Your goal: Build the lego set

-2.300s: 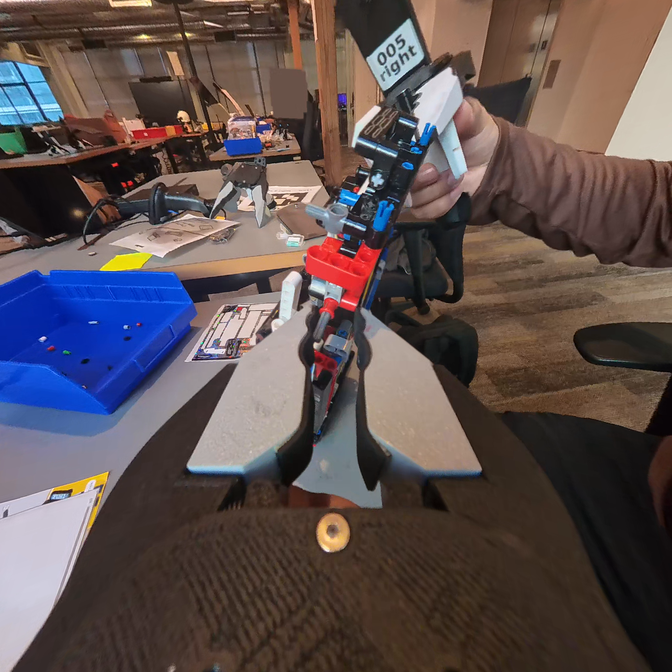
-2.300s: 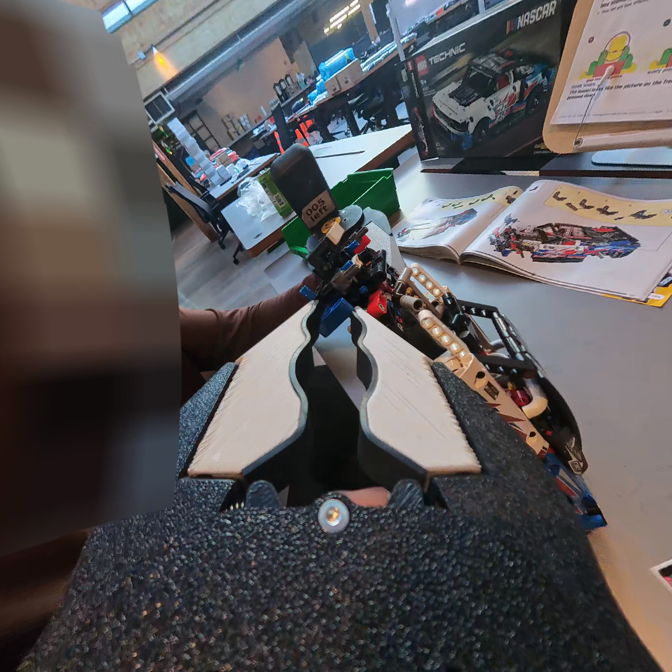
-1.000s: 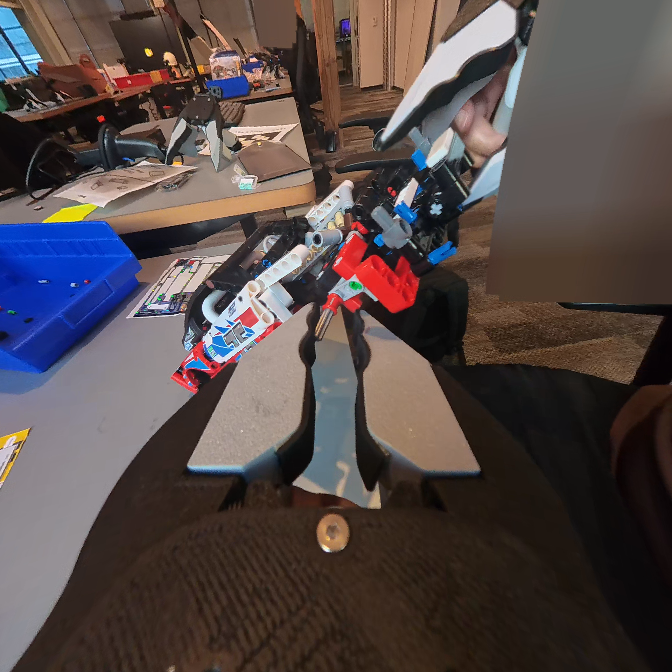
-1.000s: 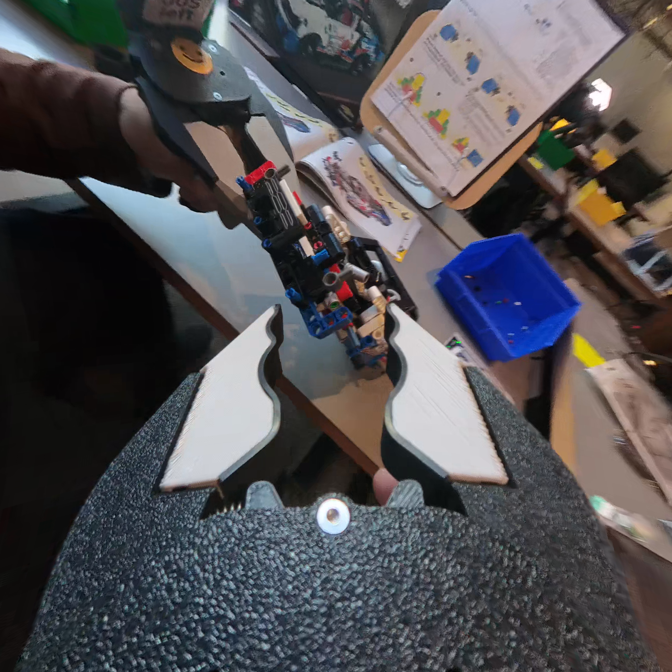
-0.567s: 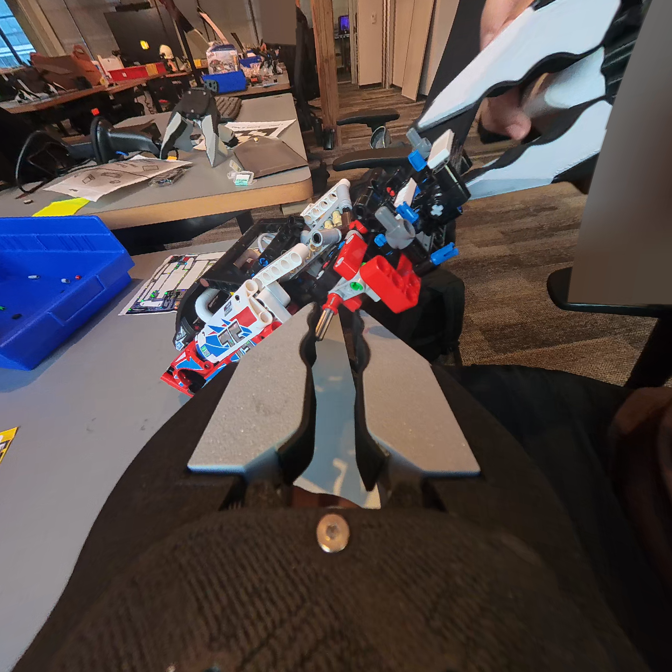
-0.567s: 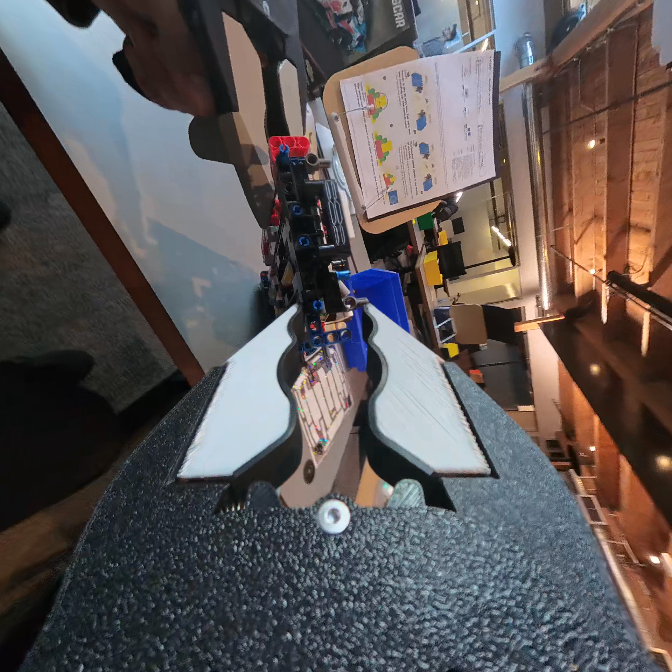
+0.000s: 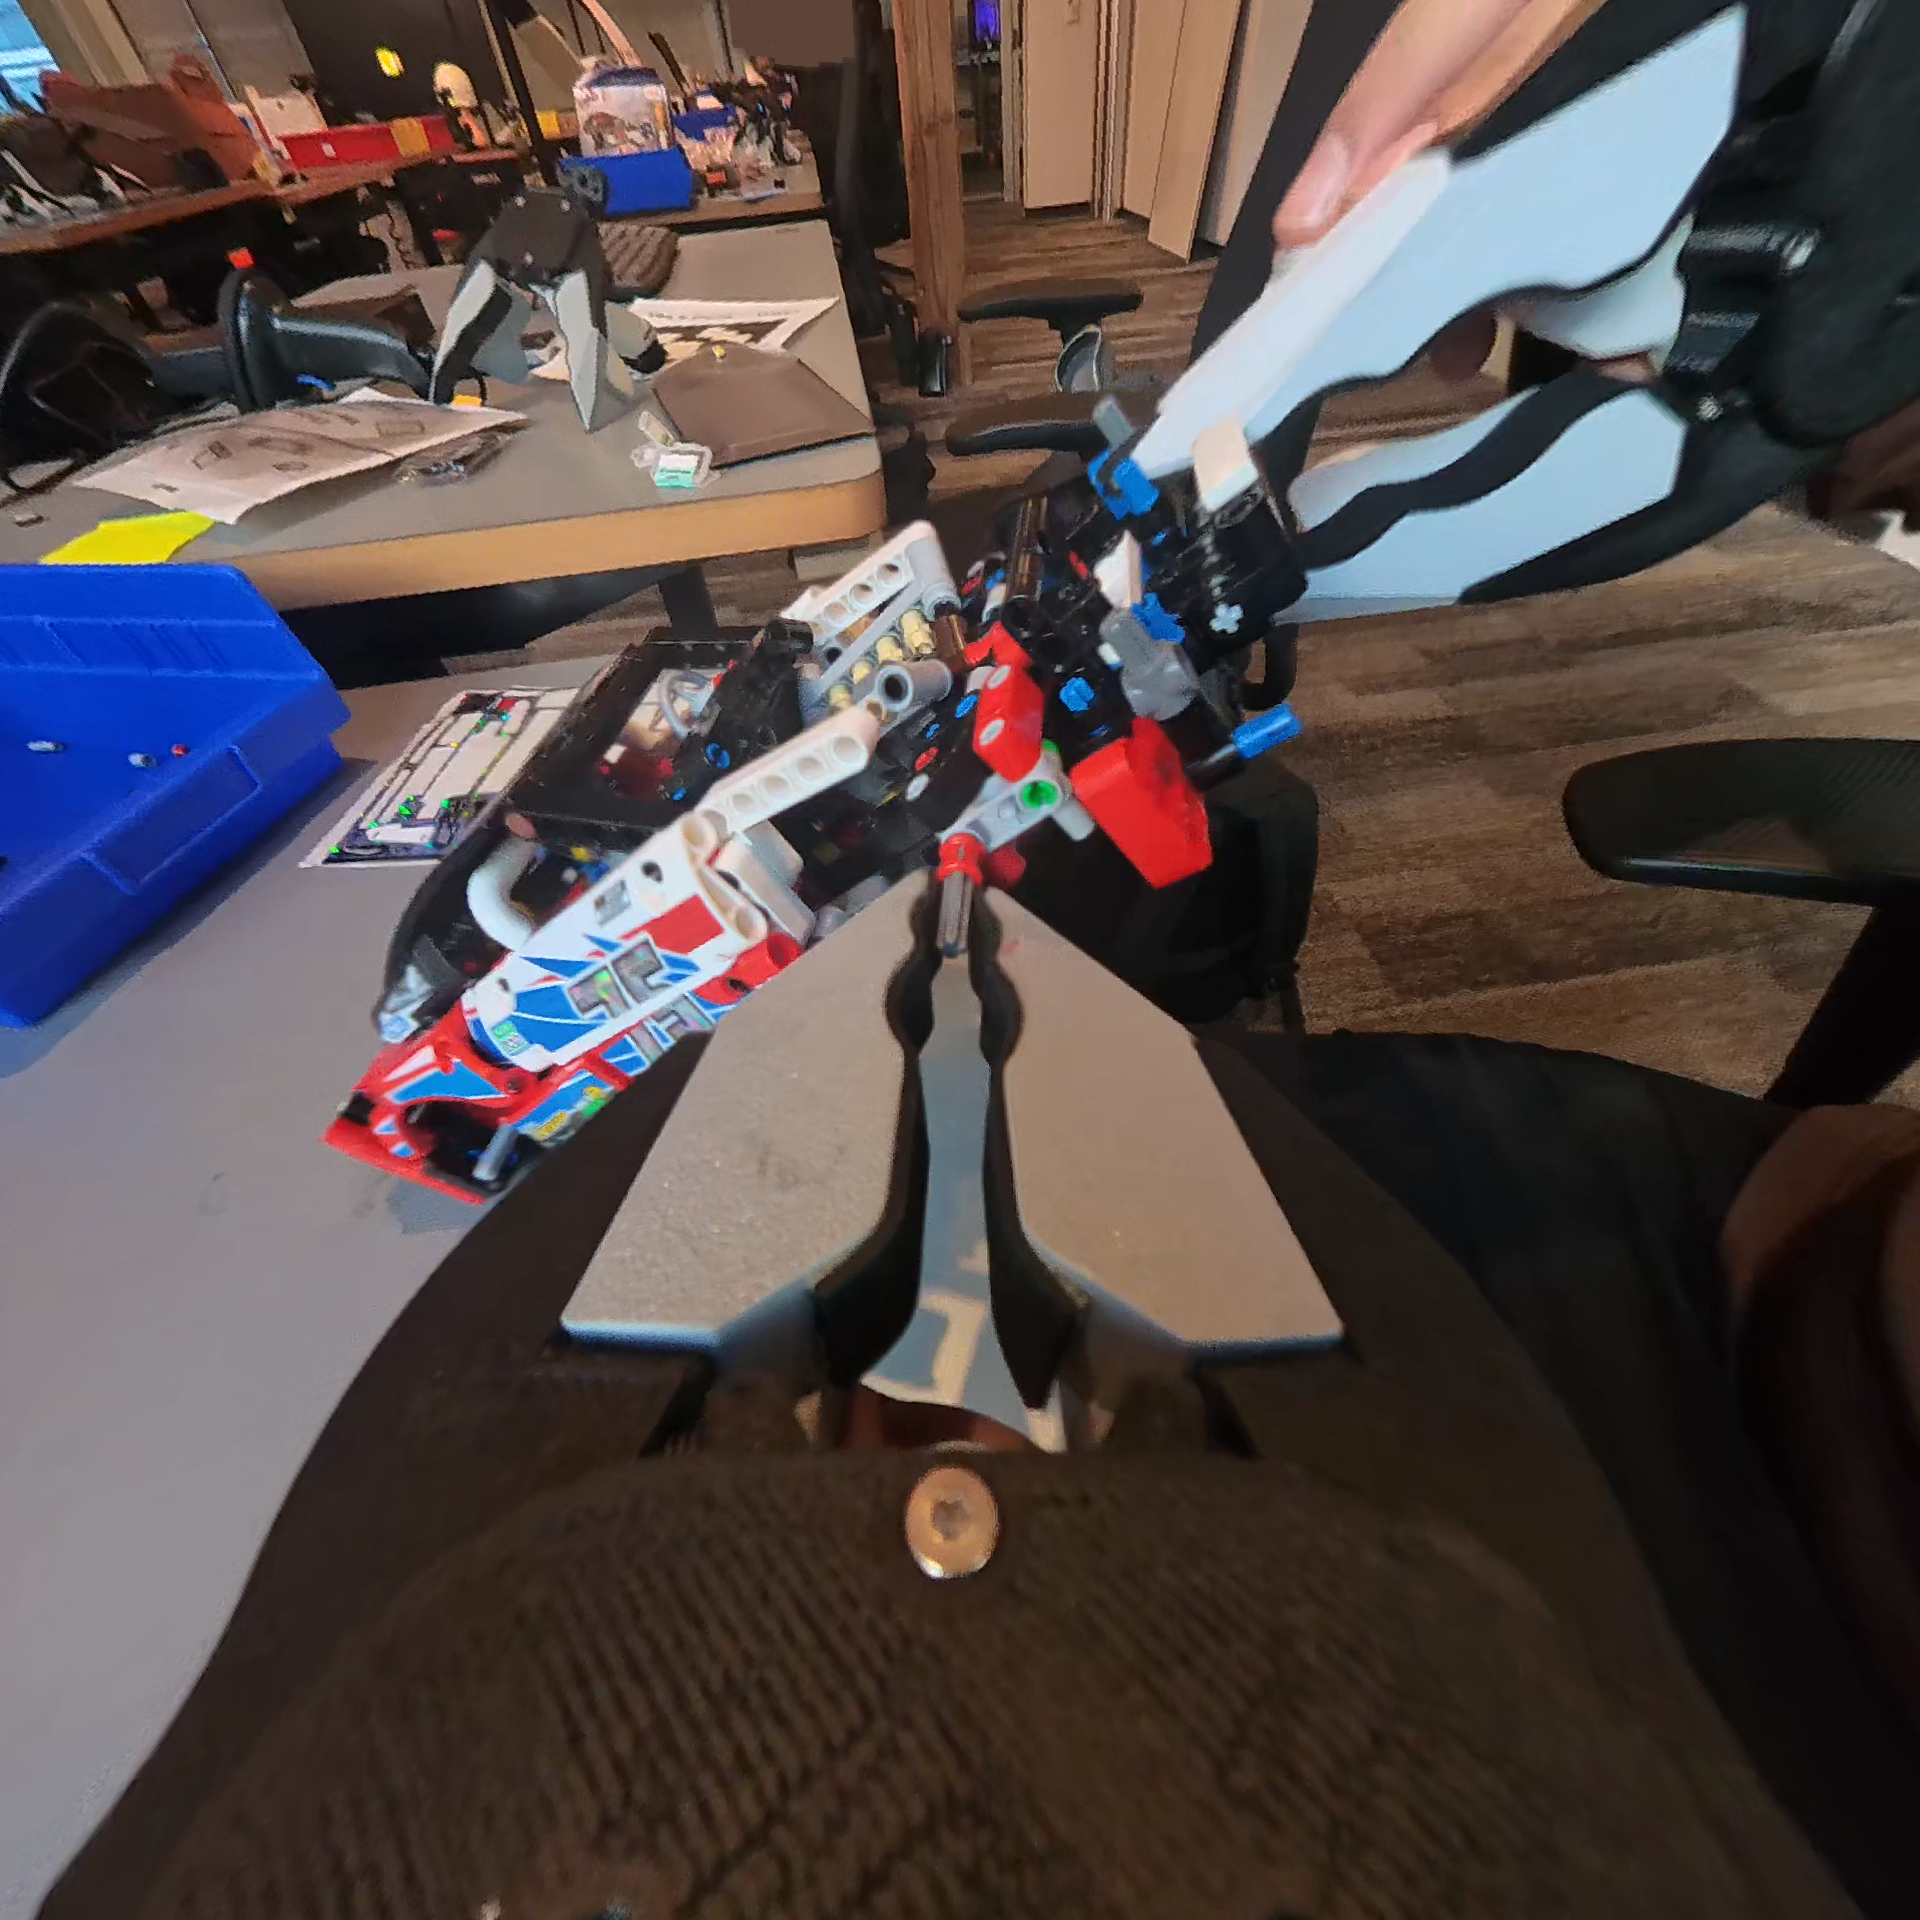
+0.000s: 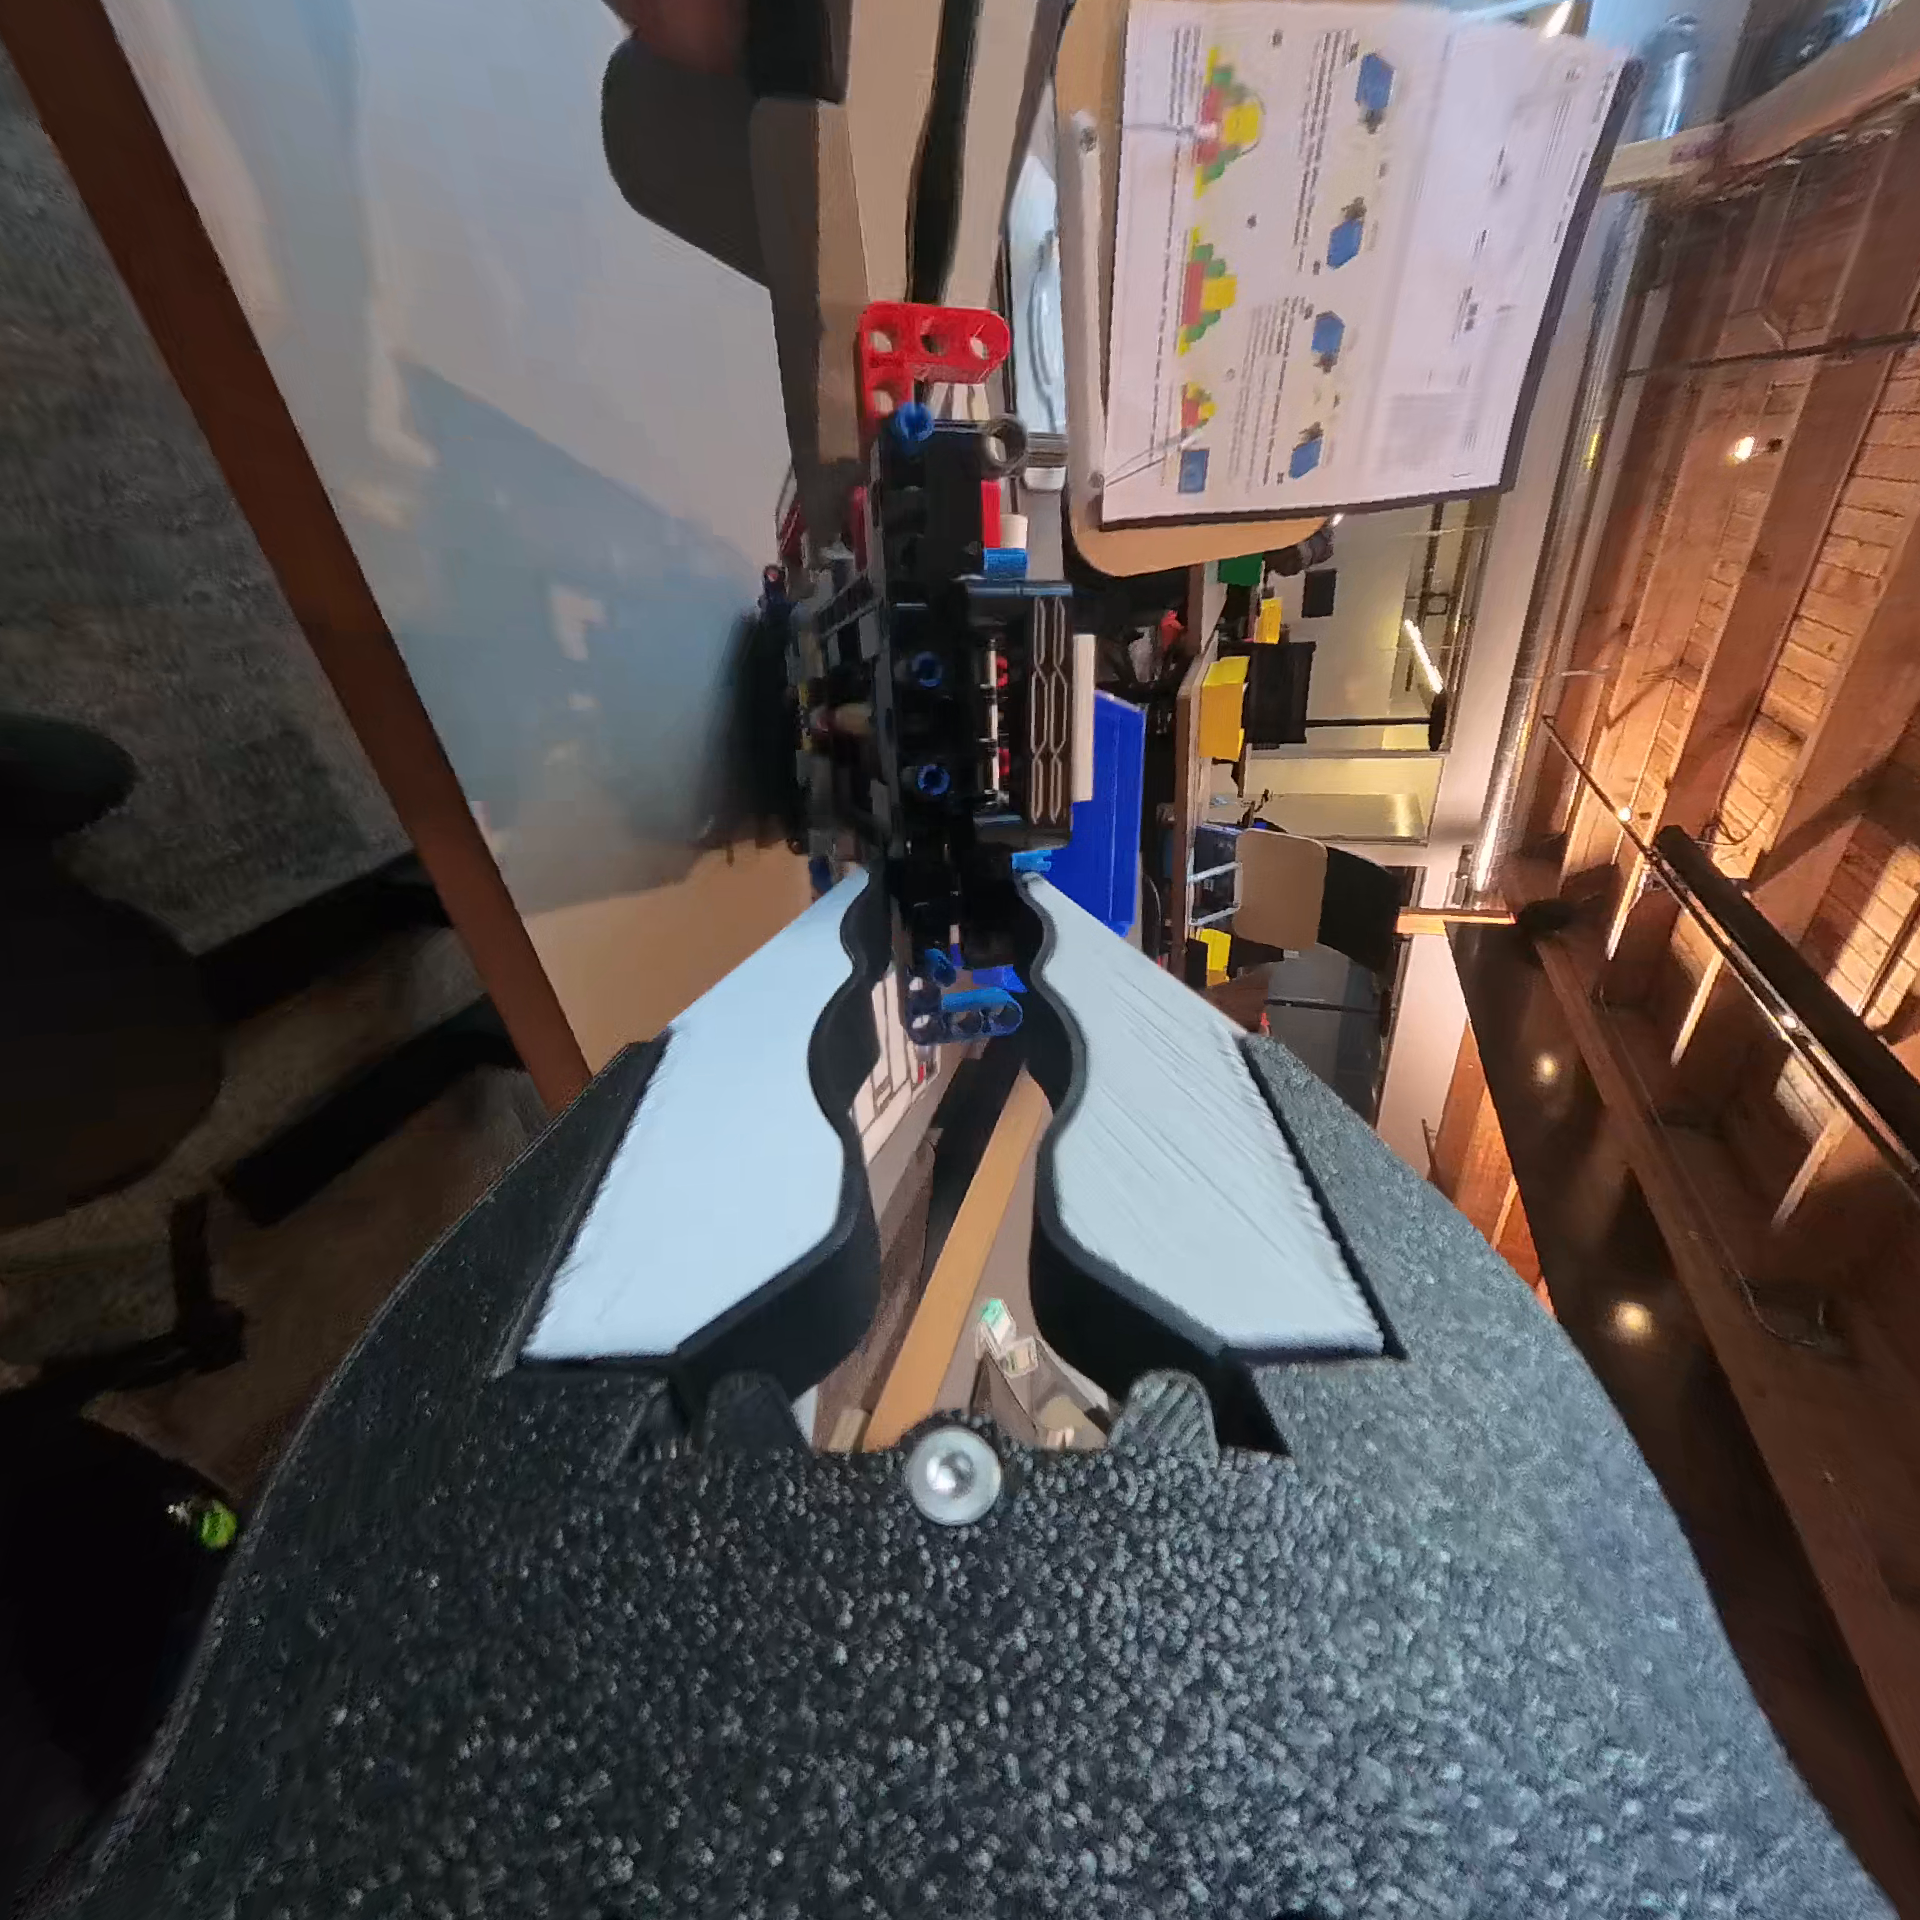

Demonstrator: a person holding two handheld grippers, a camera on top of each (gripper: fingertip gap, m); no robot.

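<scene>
An open workshop with desks is seen beyond the grey worktop. A blue bin sits at its left. The lego car is held tilted over the worktop edge: its grey axle is clenched by the left hand-held gripper, its black rear by the right hand-held gripper. An instruction sheet appears only in the right wrist view.

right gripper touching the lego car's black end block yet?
Touching. In the right wrist view the right gripper has its fingers on both sides of the lego car, no gap showing; the left wrist view shows those fingers pinching the same black end.
</scene>
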